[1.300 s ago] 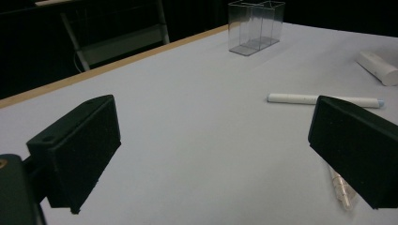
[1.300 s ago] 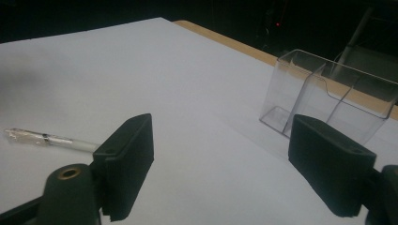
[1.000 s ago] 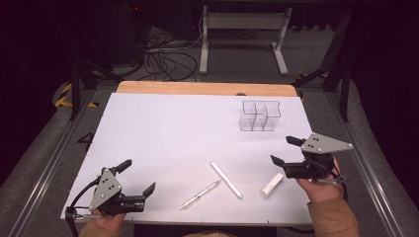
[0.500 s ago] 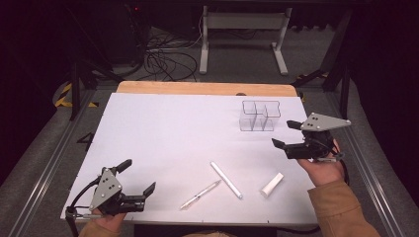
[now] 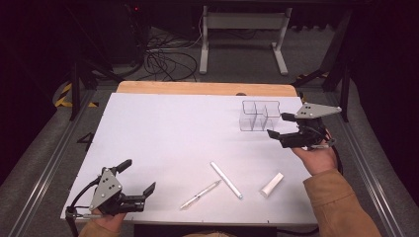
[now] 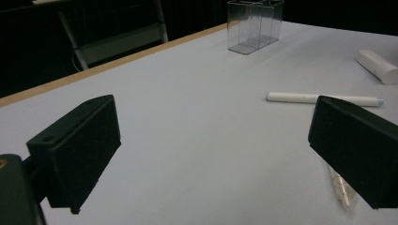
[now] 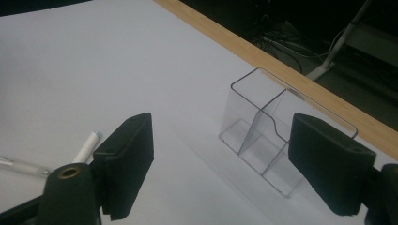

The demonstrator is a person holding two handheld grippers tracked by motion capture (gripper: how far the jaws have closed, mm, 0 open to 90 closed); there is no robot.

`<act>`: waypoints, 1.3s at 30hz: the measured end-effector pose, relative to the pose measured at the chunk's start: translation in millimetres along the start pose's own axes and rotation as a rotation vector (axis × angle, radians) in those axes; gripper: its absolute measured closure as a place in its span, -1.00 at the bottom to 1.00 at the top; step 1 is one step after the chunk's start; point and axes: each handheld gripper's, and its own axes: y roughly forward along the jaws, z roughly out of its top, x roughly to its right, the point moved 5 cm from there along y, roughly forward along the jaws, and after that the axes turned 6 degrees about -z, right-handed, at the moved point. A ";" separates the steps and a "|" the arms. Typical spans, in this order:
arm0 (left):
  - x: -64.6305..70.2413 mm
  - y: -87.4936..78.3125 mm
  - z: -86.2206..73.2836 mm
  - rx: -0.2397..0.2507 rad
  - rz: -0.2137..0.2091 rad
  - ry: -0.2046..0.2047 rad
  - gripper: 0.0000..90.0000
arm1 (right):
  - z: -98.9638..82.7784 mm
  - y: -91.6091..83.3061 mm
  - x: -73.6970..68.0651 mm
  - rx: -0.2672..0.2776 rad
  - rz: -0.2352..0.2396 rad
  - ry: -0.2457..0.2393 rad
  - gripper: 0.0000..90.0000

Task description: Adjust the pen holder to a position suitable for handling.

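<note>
From the right hand-held gripper [image 7: 218, 159], jaws apart and empty, the clear organizer [image 7: 277, 140] shows its inner dividers.

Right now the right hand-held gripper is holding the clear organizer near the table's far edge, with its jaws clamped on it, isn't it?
Not quite. The right hand-held gripper hovers beside the clear organizer with open, empty jaws; nothing is clamped. The high view shows the gap, and the right gripper view shows the organizer ahead of its jaws.

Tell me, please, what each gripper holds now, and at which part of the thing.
Nothing is held. The left gripper and the right gripper both stand open and empty; the right one is beside the clear organizer, not touching it.
</note>
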 end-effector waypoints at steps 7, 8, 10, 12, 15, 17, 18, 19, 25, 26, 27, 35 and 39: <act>0.3 0.3 -0.1 -0.005 0.005 0.002 -0.92 | 1.9 13.8 6.1 -0.013 -0.006 -0.035 -0.41; 0.6 0.1 -0.1 -0.004 0.005 0.002 -0.92 | 1.8 17.1 7.5 -0.016 -0.003 -0.030 -0.39; 0.7 -0.2 -0.5 -0.006 0.005 0.003 -0.93 | 1.2 24.5 9.3 -0.029 0.005 -0.018 -0.37; 0.0 -0.2 -0.4 -0.005 0.006 0.002 -0.92 | 0.4 32.4 11.1 -0.038 0.008 -0.009 -0.35; -0.3 -0.3 -0.6 -0.005 0.005 0.000 -0.92 | -1.0 43.8 15.1 -0.048 0.009 0.006 -0.31; -0.4 -0.3 -0.6 -0.005 0.003 -0.002 -0.92 | -2.5 51.5 18.4 -0.059 0.003 0.008 -0.30; -0.5 -0.2 -0.6 -0.005 0.003 -0.003 -0.93 | -3.6 55.1 20.3 -0.066 -0.003 0.007 -0.30; -0.7 -0.1 -0.7 -0.005 0.003 -0.001 -0.92 | -4.7 58.5 21.6 -0.074 -0.004 0.013 -0.29; 0.0 0.7 -1.1 -0.006 0.000 -0.002 -0.92 | -10.5 74.7 28.7 -0.096 -0.008 0.041 -0.29; -0.1 0.8 -1.1 -0.006 -0.001 -0.003 -0.93 | -12.0 79.1 30.2 -0.101 -0.009 0.047 -0.28; -0.1 0.9 -1.2 -0.006 -0.001 -0.004 -0.93 | -12.0 79.1 30.2 -0.101 -0.009 0.047 -0.28; -0.2 1.2 -1.7 -0.009 -0.003 -0.006 -0.93 | -16.3 94.4 36.0 -0.122 -0.021 0.049 -0.24; -0.2 1.4 -1.9 -0.010 -0.004 -0.005 -0.93 | -17.7 101.1 37.2 -0.147 -0.026 0.040 -0.21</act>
